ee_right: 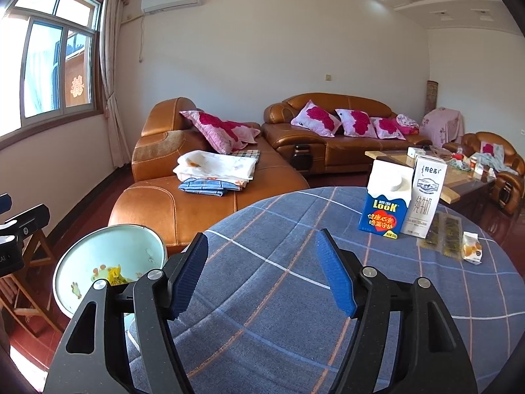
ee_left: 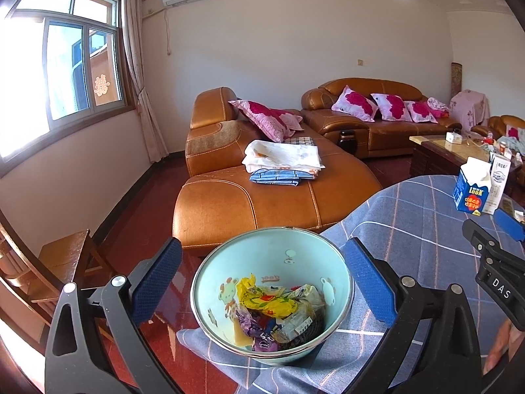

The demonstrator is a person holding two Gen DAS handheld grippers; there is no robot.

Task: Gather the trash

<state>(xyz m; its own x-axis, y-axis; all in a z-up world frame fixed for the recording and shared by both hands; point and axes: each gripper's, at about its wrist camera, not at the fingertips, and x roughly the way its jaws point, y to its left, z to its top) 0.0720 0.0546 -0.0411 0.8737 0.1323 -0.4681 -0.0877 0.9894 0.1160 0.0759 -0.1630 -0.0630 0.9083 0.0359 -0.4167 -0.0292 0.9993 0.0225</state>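
1. Left tool (ee_left: pixel 262 282): jaws spread wide on either side of the light-blue bin (ee_left: pixel 272 295), pads clear of the rim, nothing gripped. Bin sits at the tabletop (ee_left: pixel 426 229) edge, mouth tilted toward the camera.
2. Right tool (ee_right: pixel 262 272): jaws moderately apart, empty, over bare plaid cloth mid-tabletop. Pointing toward the far-side items.
3. Done so far: the bin already holds a heap of crumpled wrappers (ee_left: pixel 272 308), yellow, purple and clear plastic. Part of the collecting looks finished.
4. Left on the tabletop, right-wrist view: blue carton (ee_right: pixel 384 203) and white milk carton (ee_right: pixel 426 197) standing touching each other; two dark flat packets (ee_right: pixel 441 233) just beside the white one; a small white-and-orange snack pack (ee_right: pixel 472 248) beside those, near the edge.
5. Can't tell if the cartons are empty, so unclear whether they count as trash. The packets and snack pack look like likely candidates.
6. Judgement: roughly mid-task. Near half of the tabletop is clear, far right cluster untouched.
7. Sofa and coffee-table clutter beyond: well apart, probably out of scope.
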